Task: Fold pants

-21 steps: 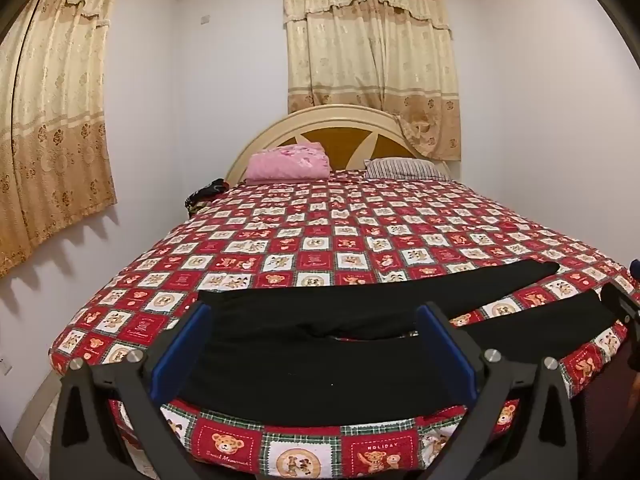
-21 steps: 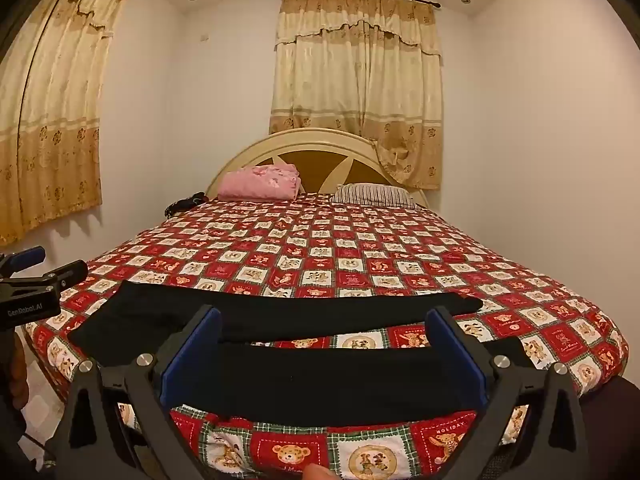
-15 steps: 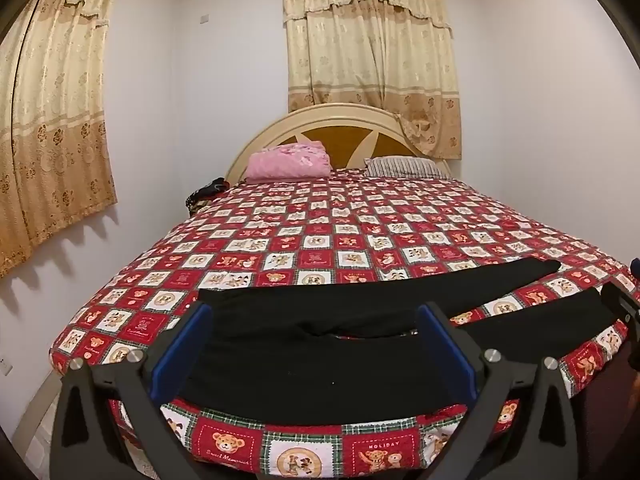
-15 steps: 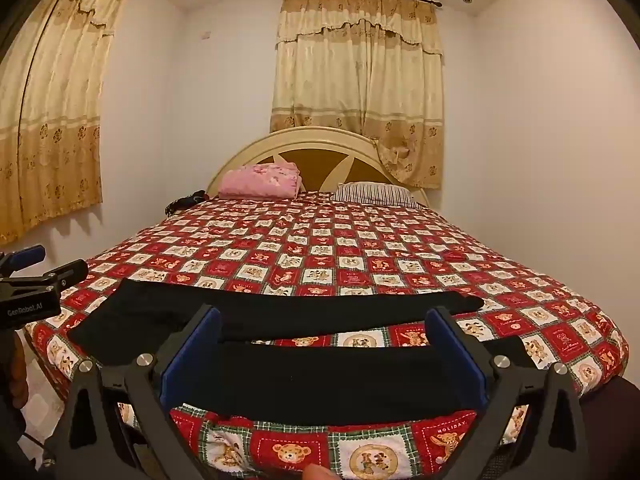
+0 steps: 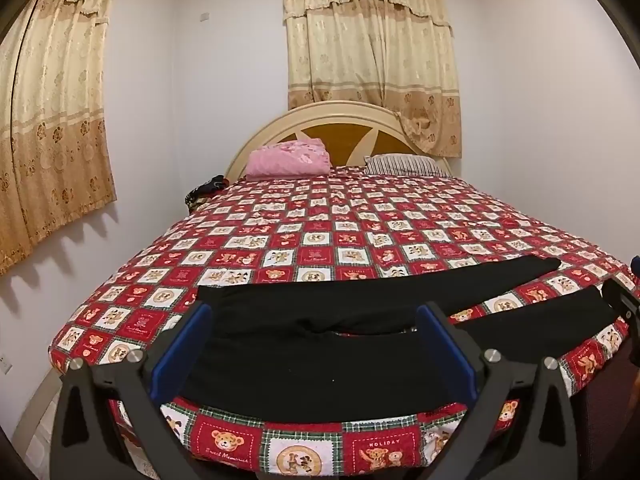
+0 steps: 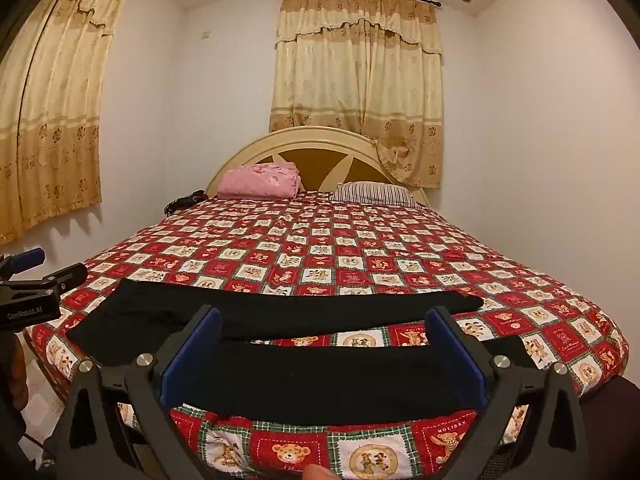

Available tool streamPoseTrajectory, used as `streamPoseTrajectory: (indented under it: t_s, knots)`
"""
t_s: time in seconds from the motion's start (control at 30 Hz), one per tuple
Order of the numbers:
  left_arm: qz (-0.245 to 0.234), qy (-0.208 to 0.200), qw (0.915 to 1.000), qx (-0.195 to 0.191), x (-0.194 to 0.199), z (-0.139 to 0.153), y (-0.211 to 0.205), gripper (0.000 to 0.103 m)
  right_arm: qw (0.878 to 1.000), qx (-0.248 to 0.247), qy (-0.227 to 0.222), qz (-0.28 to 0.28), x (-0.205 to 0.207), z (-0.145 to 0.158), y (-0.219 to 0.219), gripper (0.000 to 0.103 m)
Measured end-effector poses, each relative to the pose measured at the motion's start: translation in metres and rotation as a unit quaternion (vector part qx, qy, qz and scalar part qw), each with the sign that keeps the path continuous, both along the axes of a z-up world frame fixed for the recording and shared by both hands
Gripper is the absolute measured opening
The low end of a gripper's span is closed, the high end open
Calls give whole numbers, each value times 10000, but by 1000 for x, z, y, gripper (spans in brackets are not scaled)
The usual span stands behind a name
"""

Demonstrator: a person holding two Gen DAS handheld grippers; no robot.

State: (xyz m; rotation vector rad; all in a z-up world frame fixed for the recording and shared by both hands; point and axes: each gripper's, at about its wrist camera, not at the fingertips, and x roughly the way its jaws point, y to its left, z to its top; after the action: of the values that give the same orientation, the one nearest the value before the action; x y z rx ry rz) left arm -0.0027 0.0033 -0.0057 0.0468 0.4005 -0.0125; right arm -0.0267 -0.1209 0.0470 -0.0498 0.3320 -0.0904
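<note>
Black pants (image 5: pixel 320 364) lie flat across the near end of the bed, waist to the left and both legs stretching right, a strip of bedspread showing between the legs. My left gripper (image 5: pixel 312 320) hangs open above the waist and crotch area, nothing between its blue pads. In the right wrist view the pants (image 6: pixel 320 380) fill the foreground, and my right gripper (image 6: pixel 322 322) stands open over the near leg, clear of the cloth. The left gripper (image 6: pixel 36 280) shows at that view's left edge, and the right gripper's tip (image 5: pixel 624 300) at the other view's right edge.
The bed (image 5: pixel 360 232) carries a red and white teddy-bear patchwork spread. A pink folded blanket (image 5: pixel 288 160) and a striped pillow (image 5: pixel 400 164) rest by the cream headboard. Dark items (image 5: pixel 204 194) sit at the far left bedside. Curtained walls close in on the left and back.
</note>
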Motion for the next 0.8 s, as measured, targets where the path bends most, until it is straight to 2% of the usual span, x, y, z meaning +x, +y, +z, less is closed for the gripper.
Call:
streamPoseTrajectory:
  t_s: [0.8]
  knots:
    - [13, 37, 10000, -24, 2, -2, 2, 103, 10000, -8, 19, 10, 1, -4, -3, 102]
